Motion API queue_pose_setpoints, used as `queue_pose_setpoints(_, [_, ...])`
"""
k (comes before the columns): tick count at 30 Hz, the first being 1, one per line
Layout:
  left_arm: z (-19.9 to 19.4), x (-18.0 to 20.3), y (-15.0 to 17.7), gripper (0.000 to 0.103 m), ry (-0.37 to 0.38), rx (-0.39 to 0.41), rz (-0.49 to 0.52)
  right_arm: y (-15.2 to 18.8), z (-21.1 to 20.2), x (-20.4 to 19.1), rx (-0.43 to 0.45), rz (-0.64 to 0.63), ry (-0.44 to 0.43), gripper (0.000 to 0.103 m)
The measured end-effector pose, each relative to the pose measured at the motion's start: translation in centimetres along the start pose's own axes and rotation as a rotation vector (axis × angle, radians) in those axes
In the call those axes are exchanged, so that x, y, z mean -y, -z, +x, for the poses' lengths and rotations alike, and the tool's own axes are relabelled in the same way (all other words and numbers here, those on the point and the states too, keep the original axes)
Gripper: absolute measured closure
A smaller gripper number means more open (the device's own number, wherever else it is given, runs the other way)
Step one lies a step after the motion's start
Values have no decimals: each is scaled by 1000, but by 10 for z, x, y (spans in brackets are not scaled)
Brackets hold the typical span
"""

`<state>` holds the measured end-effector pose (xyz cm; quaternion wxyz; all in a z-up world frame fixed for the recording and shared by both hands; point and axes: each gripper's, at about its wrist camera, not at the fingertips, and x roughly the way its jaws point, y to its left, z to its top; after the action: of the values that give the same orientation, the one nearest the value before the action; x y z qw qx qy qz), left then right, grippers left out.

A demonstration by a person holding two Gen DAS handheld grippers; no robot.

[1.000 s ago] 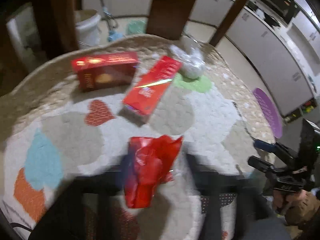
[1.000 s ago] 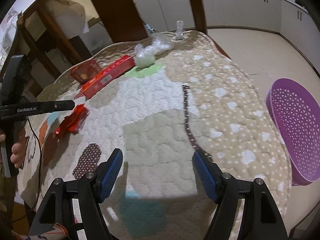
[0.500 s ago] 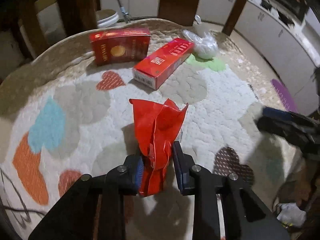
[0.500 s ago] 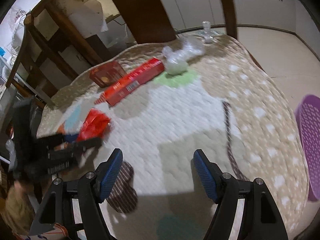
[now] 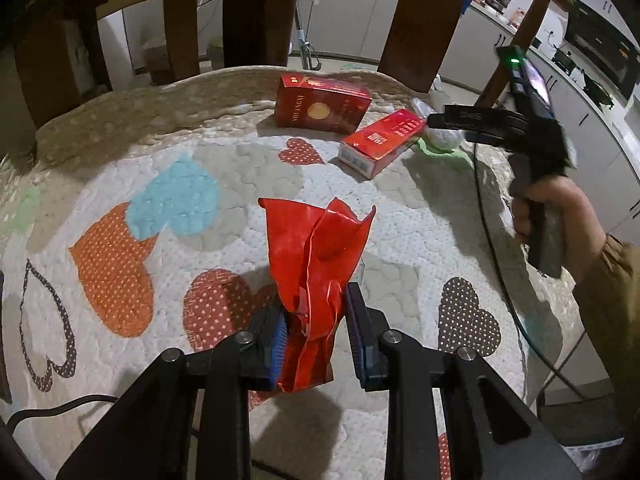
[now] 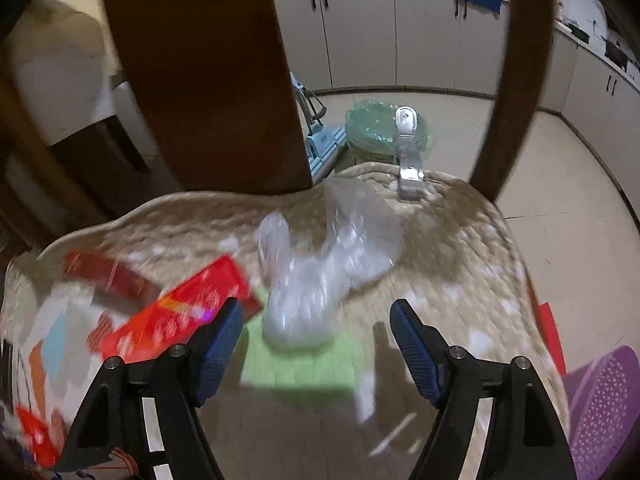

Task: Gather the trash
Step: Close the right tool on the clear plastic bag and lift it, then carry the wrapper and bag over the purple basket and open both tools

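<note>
One red wrapper [image 5: 316,264] clamped in left gripper [image 5: 316,336]

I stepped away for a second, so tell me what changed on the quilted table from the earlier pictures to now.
The left tool closed on the crumpled red foil wrapper and now holds it. The open right tool swept across the table toward the clear crumpled plastic bag, without touching it. The dark red box and long red carton stayed put.

Two grippers: left gripper [image 5: 314,330], right gripper [image 6: 316,340]. Two red boxes: box [image 5: 322,105], long box [image 5: 382,142]. One red wrapper [image 5: 316,256], one clear bag [image 6: 324,264] (blurred), one purple basket [image 6: 604,404], one quilt [image 5: 160,152].
</note>
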<state>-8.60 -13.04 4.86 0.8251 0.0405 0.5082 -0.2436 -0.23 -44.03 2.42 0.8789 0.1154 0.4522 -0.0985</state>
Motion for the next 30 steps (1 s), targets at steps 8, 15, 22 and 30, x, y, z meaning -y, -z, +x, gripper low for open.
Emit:
queue_pose_setpoints(8, [-6, 8, 0, 77, -23, 3, 14, -8, 6, 3, -21, 21, -33, 74])
queue_pose_setpoints(15, [-14, 24, 0, 77, -39, 10, 45, 24, -48, 33, -3, 61, -132, 75])
queue_pose_setpoints(22, [-24, 41, 4, 77, -85, 8, 77, 75, -106, 45, 12, 92, -202, 75])
queue_pose_setpoints(30, [-41, 60, 12, 77, -147, 23, 120, 126, -155, 44, 54, 106, -210, 75])
